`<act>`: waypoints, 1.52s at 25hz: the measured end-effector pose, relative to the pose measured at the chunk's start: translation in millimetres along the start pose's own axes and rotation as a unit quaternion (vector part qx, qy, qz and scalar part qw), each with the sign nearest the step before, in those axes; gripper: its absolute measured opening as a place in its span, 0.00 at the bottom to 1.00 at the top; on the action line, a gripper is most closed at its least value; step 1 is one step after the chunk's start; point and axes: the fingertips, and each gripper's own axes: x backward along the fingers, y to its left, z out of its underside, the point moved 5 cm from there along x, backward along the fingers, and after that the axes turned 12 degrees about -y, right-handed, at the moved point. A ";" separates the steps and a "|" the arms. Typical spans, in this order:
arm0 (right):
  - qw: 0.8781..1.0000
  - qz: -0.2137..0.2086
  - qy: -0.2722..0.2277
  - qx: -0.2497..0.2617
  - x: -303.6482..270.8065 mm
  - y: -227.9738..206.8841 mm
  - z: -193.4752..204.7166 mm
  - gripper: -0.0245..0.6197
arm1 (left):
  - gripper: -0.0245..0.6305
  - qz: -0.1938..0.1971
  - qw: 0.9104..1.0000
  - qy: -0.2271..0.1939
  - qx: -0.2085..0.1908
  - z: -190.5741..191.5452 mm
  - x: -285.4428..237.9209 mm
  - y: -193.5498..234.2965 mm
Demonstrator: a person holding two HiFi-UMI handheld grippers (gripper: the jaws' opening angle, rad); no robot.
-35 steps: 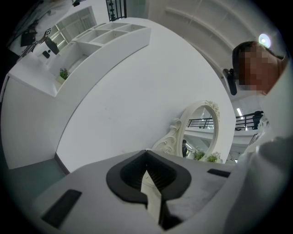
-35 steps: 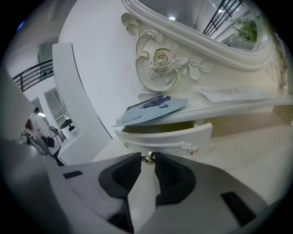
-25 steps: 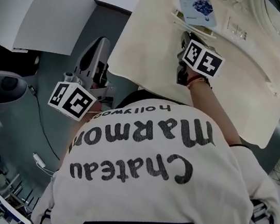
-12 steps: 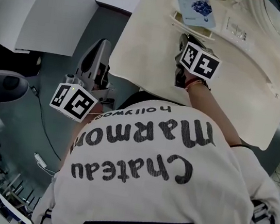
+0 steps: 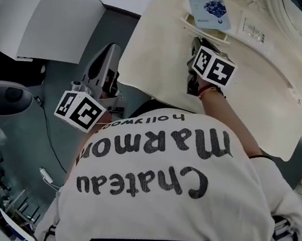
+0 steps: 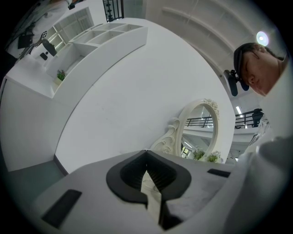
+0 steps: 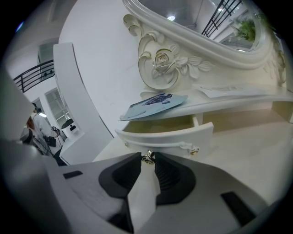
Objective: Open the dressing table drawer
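Observation:
The cream dressing table (image 5: 159, 62) has a small drawer (image 7: 169, 137) that stands pulled partly out under its shelf. My right gripper (image 7: 147, 159) points down at the drawer front, shut on its little metal knob (image 7: 147, 156), which sits between the fingertips. In the head view the right gripper (image 5: 199, 40) reaches over the tabletop to the drawer (image 5: 205, 30). My left gripper (image 5: 108, 49) hangs off the table's left edge over the floor, held level. Its jaws meet at the tips with nothing between them, as the left gripper (image 6: 146, 153) view shows.
A blue face-mask packet (image 7: 153, 104) lies on the shelf above the drawer. The ornate oval mirror (image 7: 197, 32) rises behind it. White counters (image 5: 49, 12) stand at left, with a cable (image 5: 47, 135) and a dark rounded device (image 5: 8, 97) on the grey floor.

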 end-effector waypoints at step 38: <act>1.000 0.021 0.000 0.011 13.2 10.3 9.8 0.20 | 0.07 0.020 0.999 0.009 0.023 -1.2 5.7 15.9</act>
